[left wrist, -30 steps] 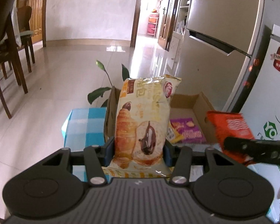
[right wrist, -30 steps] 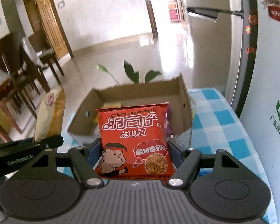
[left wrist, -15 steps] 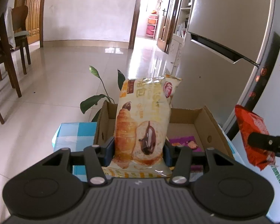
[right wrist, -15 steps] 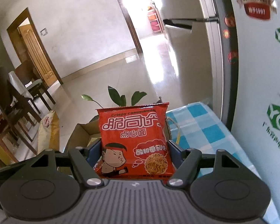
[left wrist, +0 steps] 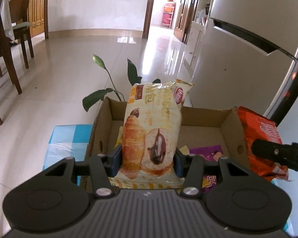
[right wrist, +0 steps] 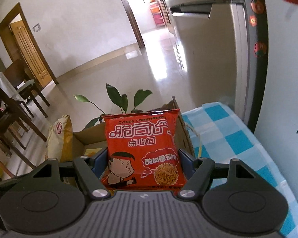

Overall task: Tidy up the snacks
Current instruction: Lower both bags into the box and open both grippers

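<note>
With the left gripper (left wrist: 148, 156) pinching a cream-yellow croissant bread packet (left wrist: 150, 130) and the right gripper (right wrist: 143, 163) pinching a red-orange noodle snack packet (right wrist: 143, 150), both apparently above the open brown cardboard box (left wrist: 206, 117) on the blue-checked desk (right wrist: 228, 138), the placing step is in hand; next, lower each packet inside and spread the fingers.

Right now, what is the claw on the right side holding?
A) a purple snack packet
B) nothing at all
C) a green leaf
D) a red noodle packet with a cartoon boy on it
D: the right claw is shut on the red noodle packet, which stands upright between its fingers with the cartoon boy facing the camera, while the left claw holds the yellow croissant bag.
</note>
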Motion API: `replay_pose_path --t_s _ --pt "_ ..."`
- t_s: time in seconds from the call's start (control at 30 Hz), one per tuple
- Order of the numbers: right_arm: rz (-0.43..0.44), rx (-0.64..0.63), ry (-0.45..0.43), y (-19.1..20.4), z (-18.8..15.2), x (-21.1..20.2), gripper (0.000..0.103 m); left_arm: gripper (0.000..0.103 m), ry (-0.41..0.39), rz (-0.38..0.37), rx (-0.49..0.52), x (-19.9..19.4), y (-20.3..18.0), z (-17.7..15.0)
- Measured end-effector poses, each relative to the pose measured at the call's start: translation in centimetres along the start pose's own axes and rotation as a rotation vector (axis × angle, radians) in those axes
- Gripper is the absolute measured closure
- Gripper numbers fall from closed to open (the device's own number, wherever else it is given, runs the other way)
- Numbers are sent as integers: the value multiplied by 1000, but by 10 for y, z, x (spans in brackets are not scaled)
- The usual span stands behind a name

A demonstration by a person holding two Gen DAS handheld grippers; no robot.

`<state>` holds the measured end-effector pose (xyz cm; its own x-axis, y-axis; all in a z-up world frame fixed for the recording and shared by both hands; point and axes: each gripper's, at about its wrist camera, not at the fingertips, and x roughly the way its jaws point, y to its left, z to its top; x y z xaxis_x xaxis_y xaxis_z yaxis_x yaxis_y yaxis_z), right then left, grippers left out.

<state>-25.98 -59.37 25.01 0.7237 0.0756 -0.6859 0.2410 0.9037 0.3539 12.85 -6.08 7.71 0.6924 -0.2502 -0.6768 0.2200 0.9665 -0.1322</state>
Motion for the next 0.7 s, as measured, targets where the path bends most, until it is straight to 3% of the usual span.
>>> replay_pose_path --t_s 0.23,0.37,0.43,0.7 --pt "-28 4 20 0 5 23 25 51 7 7 11 11 -5 6" --pt "-37 30 19 -5 6 26 19 16 -24 61 61 9 -11 7" --pt "-38 43 14 -6 7 22 11 14 -29 79 82 5 -16 8" --pt "-24 41 23 -8 10 14 9 13 -32 73 117 -7 -24 10"
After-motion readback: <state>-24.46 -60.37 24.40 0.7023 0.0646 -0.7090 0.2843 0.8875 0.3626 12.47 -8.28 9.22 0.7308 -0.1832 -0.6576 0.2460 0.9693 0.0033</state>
